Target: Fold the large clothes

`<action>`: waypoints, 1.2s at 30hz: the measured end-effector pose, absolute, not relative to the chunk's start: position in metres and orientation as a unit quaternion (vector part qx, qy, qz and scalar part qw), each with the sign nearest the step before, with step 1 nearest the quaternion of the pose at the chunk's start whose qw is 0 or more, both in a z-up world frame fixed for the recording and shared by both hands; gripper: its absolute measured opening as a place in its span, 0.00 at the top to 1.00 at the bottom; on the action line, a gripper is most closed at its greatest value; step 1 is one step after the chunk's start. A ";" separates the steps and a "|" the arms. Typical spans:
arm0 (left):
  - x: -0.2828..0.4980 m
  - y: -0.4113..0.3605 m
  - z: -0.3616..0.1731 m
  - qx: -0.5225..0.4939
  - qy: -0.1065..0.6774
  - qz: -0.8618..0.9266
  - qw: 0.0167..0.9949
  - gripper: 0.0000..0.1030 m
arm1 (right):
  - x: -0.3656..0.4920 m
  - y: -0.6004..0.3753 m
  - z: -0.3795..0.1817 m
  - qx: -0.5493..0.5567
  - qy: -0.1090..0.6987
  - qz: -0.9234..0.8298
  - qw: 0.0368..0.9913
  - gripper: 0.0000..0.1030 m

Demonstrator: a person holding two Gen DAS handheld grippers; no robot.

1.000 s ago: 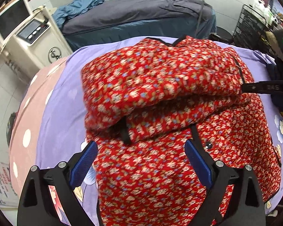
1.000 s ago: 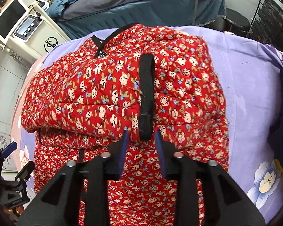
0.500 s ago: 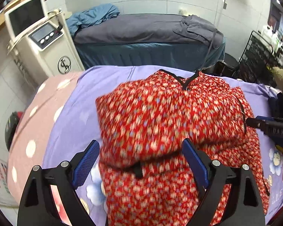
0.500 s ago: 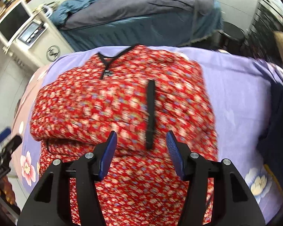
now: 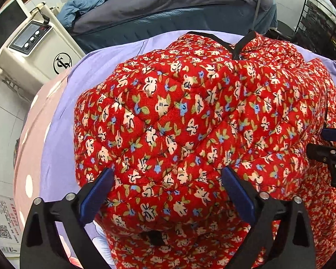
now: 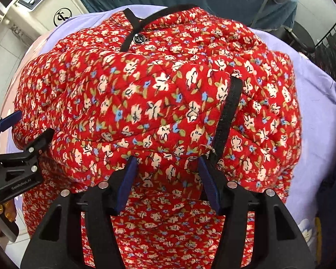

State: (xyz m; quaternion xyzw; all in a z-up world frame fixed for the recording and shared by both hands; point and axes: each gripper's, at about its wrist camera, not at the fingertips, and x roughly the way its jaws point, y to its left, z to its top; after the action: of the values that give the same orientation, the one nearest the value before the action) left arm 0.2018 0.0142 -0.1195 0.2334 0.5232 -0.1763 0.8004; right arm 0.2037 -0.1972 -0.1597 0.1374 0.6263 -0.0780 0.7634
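A red quilted floral jacket (image 5: 190, 116) with black trim lies on a bed, its sleeves folded across the body. It fills the right wrist view too (image 6: 159, 103). My left gripper (image 5: 168, 181) is open, its blue fingers astride the folded left edge of the jacket. My right gripper (image 6: 168, 168) is open, its fingers against the folded sleeve beside the black cuff band (image 6: 228, 114). The black collar and a button (image 6: 138, 38) lie at the far end. Each gripper shows at the edge of the other's view.
The bed has a lilac sheet (image 5: 56, 139) and a pink dotted cover (image 5: 29, 157) on the left. A white machine with a screen (image 5: 33, 42) stands far left. A blue-grey couch (image 5: 179, 6) lies behind. A black wire rack (image 5: 320, 22) stands far right.
Both grippers pulled back and up, then came down close onto the folded jacket. The right gripper opened from nearly shut on the cuff band. The left stayed open.
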 end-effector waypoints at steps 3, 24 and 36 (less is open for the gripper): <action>0.210 0.011 -0.129 0.230 0.532 -0.172 0.797 0.05 | 0.212 -0.191 -0.166 0.112 0.634 -0.080 0.761 0.40; 0.229 0.004 -0.140 0.197 0.536 -0.144 0.808 0.04 | 0.219 -0.189 -0.172 0.104 0.596 -0.113 0.788 0.30; 0.194 0.022 -0.102 0.177 0.499 -0.183 0.829 0.06 | 0.173 -0.178 -0.119 0.084 0.533 -0.097 0.836 0.28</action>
State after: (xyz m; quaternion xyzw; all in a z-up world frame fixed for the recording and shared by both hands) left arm 0.1945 0.0222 -0.1024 0.1766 0.4990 -0.1827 0.8285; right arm 0.1729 -0.1781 -0.1194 0.0837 0.5331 -0.0972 0.8363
